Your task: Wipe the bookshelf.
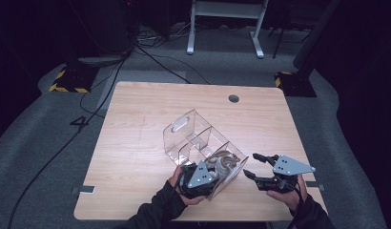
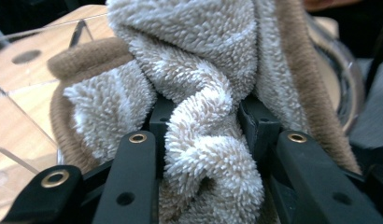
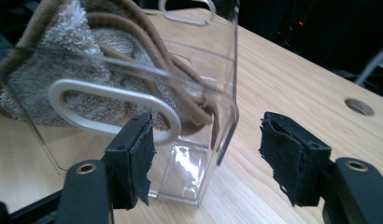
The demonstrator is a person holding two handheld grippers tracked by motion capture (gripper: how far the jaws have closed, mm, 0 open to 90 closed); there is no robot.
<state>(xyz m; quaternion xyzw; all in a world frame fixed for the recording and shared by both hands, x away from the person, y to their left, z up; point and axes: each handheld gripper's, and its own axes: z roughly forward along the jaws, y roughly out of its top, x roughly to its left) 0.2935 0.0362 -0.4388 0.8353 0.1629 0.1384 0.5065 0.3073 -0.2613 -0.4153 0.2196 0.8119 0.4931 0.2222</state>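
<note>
High view: at the near end of a clear plastic divided organiser box [image 1: 198, 140] on the pale wooden bench [image 1: 136, 157], the left gripper [image 1: 199, 177] has its fingers clamped on a fluffy beige-and-brown towel [image 1: 223, 162], which sits partly inside the end compartment and looks not yet fully tucked in. The right gripper [image 1: 253, 166] waits just beside the box, fingers apart and empty, with open bench to its right and the near edge close behind both hands.

Bunched beige towel [image 2: 203, 107] at clear divided bin's [image 1: 193, 131] near end.
</note>
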